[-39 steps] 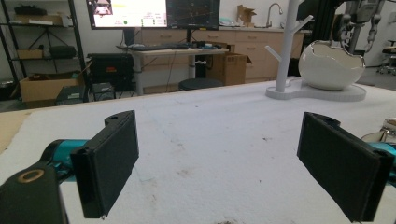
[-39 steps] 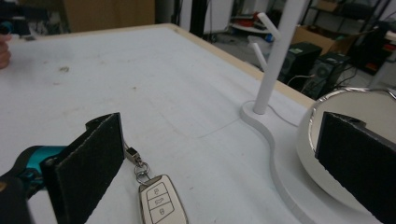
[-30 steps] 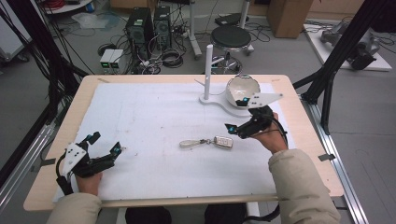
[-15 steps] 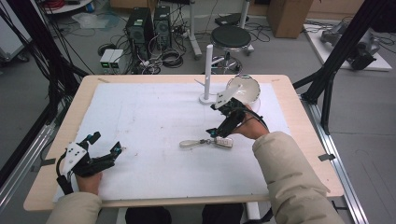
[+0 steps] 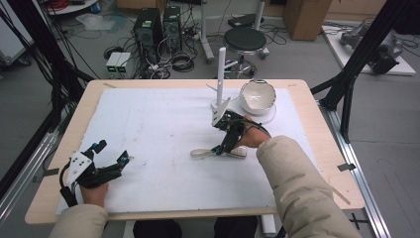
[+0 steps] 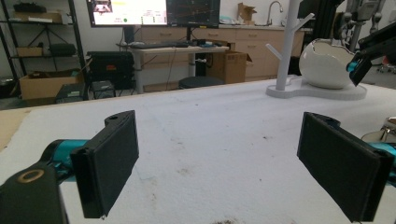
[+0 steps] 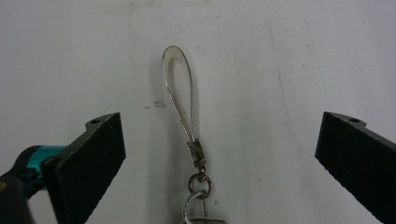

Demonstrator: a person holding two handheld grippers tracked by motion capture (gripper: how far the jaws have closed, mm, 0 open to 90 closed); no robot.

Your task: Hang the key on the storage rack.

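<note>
Over the keychain (image 7: 184,126), right gripper (image 5: 224,147) poised jaws-wide to grab.
Keychain's flat on the white mat (image 5: 158,129), loop between the jaws; next it probably needs lowering and closing. Left gripper (image 5: 110,158) idles, spread wide too.

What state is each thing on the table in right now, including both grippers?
Left gripper: open, empty, low over the white mat.
Right gripper: open, poised over the strap, not gripping.
Silver key fob with looped strap: lying flat on the white mat.
White egg-shaped bowl: on its base, opening tilted.
White peg stand: upright, nothing hung.
</note>
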